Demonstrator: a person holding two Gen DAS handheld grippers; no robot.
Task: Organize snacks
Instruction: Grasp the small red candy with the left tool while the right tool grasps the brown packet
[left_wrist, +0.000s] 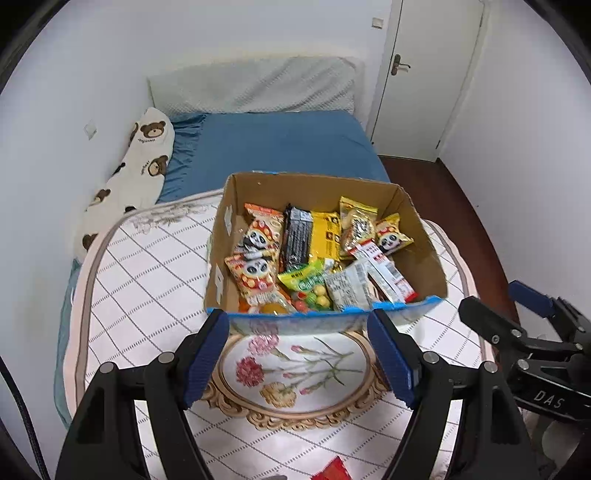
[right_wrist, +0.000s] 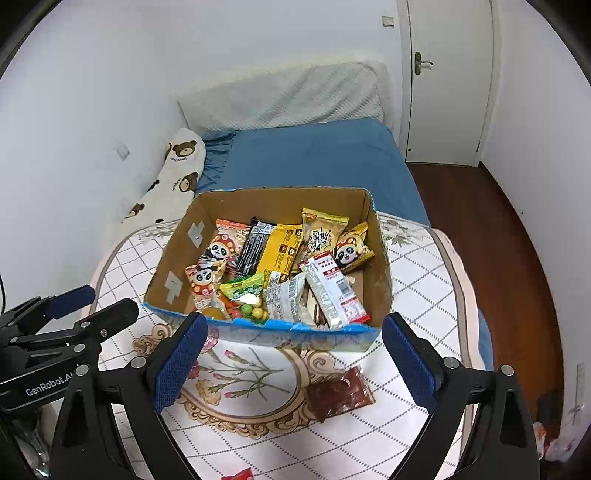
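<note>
Both wrist cameras are looking forward and down over the patterned surface (left_wrist: 147, 266) toward the snack box (left_wrist: 424, 236), close in. They are sharing box, bed (right_wrist: 314, 155) and door (right_wrist: 447, 92); each is catching the other gripper at its edge.

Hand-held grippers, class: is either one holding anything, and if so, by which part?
Nothing is held. The left hand-held gripper and the right hand-held gripper are both open and empty, short of the cardboard box.

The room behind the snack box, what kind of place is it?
Most likely a bedroom. A bed with a blue sheet stands against the wall, a bear-print pillow lies along its side, and a white door is in the corner. The cardboard box sits on a quilted cover.
</note>
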